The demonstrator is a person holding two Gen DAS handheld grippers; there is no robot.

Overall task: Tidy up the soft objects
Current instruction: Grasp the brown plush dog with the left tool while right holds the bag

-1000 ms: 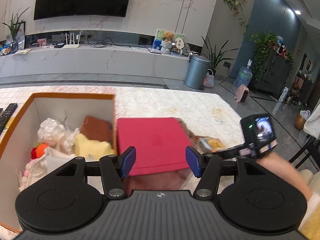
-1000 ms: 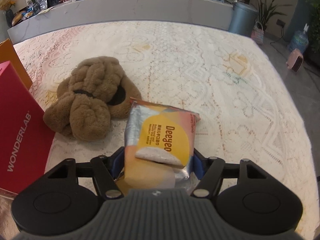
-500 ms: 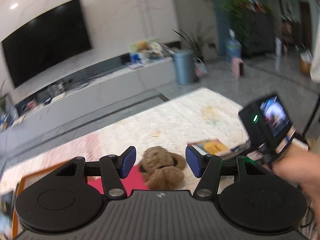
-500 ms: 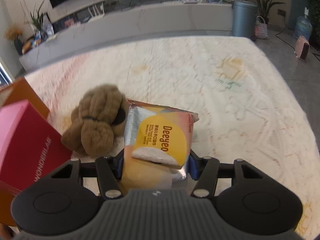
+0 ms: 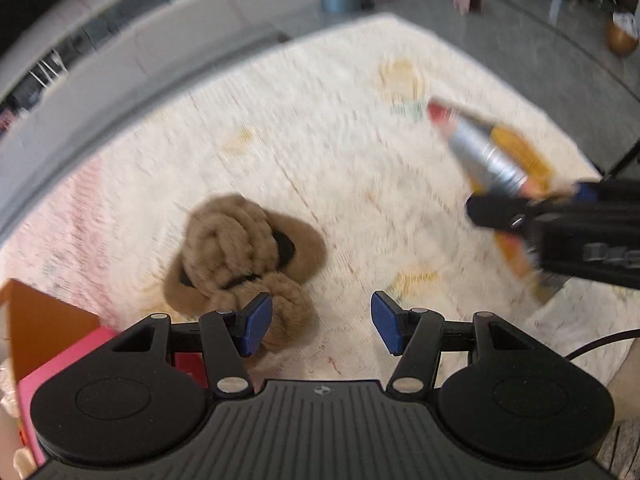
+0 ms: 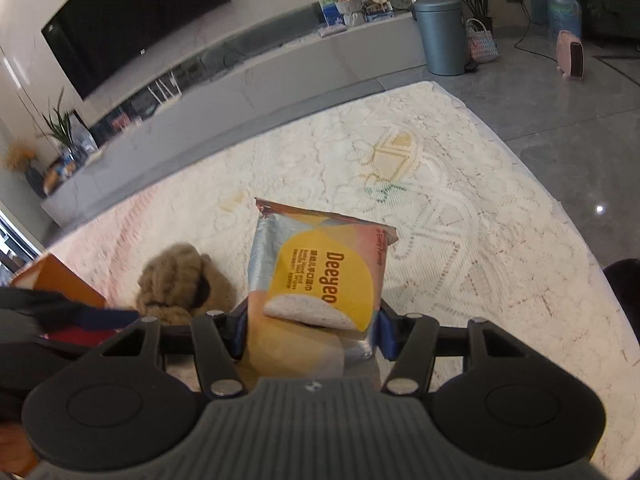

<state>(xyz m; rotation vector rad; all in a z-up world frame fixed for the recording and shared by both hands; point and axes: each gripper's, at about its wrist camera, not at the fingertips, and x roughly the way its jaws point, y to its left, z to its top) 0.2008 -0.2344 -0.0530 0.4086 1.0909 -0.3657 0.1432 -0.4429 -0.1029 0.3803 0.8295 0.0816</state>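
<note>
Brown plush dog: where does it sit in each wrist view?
Left wrist: brown plush dog lower left of centre, just beyond the left gripper.
Right wrist: left of centre, beside the held Deeyeo wipes pack.
Shared landmark: orange box.

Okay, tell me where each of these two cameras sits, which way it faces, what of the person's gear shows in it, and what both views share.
Left wrist: sits on the left tongs, looking steeply down at the plush dog on the lace tablecloth; its open blue pads show, plus the right tongs at right.
Right wrist: sits on the right tongs, angled down across the table toward the TV wall; its pads clamp the wipes pack.
Shared: plush dog, wipes pack, tablecloth, orange box, grey bin.
</note>
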